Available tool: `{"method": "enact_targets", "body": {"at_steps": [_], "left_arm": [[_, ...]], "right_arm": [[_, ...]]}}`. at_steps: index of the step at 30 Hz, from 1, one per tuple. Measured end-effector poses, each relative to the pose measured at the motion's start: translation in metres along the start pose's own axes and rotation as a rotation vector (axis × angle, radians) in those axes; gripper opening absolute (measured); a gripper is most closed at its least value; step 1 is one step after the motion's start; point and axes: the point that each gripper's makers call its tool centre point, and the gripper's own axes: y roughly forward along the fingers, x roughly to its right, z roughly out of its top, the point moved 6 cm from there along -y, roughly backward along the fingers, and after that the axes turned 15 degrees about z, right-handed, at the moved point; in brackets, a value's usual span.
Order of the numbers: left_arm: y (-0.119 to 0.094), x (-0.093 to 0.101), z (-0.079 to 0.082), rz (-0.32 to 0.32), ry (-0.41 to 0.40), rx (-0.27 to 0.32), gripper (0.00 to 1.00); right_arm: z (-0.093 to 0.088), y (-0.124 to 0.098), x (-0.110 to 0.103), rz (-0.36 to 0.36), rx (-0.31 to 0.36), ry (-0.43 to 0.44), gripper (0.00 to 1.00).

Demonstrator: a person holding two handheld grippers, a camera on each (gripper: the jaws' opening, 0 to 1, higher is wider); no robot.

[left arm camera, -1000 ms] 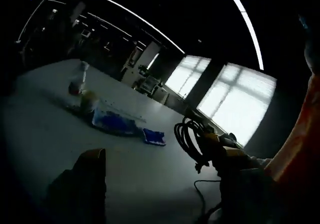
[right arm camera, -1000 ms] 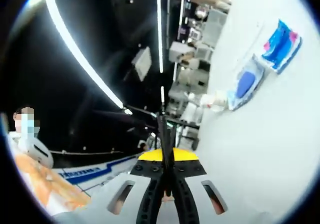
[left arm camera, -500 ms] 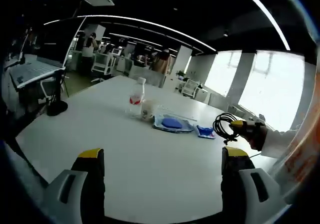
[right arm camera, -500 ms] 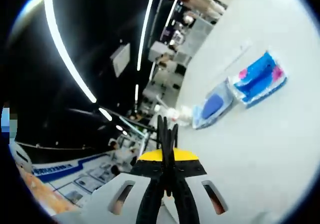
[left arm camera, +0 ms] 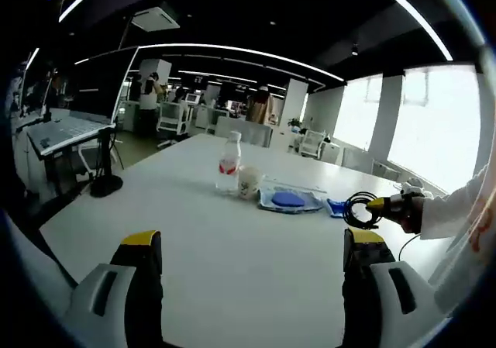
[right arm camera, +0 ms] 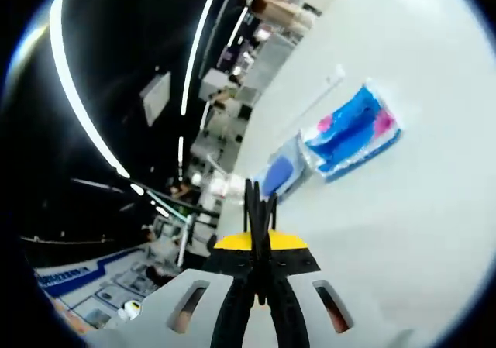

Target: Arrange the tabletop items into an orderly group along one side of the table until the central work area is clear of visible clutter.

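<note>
A: State the condition of each gripper.

B: In the left gripper view, the left gripper [left arm camera: 246,247] hangs over the white table [left arm camera: 194,232] with its jaws spread wide and nothing between them. In the right gripper view, the right gripper [right arm camera: 256,197] has its jaws pressed together on a thin black cable [right arm camera: 254,208].

A: Where does that cable appear in the left gripper view?

B: As a black coil [left arm camera: 358,209] at the right, held just above the table by the other gripper [left arm camera: 391,205], which a person's hand in a white sleeve [left arm camera: 446,212] carries.

A: Describe the items on the table.

B: A row sits toward the far side. From left to right: a clear bottle [left arm camera: 229,163] with a red label, standing upright; a pale cup [left arm camera: 249,182] just beside it; a flat clear pouch [left arm camera: 288,201] holding a dark blue object; and a blue packet [left arm camera: 338,207] next to the coil. In the right gripper view the blue packet [right arm camera: 353,131] shows pink patches and lies flat, just beside the pouch [right arm camera: 280,171].
</note>
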Motion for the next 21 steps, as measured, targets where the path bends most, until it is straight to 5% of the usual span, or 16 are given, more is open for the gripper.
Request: {"method": "enact_targets", "body": {"at_steps": [7,21], "left_arm": [[0.0,0.004,-0.001,-0.014,0.021,0.0,1.0],[0.001,0.005,-0.004,-0.021,0.027,-0.019,0.99]], "right_arm": [[-0.004,-0.004,0.028,-0.104,-0.019,-0.017,0.01],[0.004,-0.01,0.047,-0.236,-0.049,-0.103,0.02]]}}
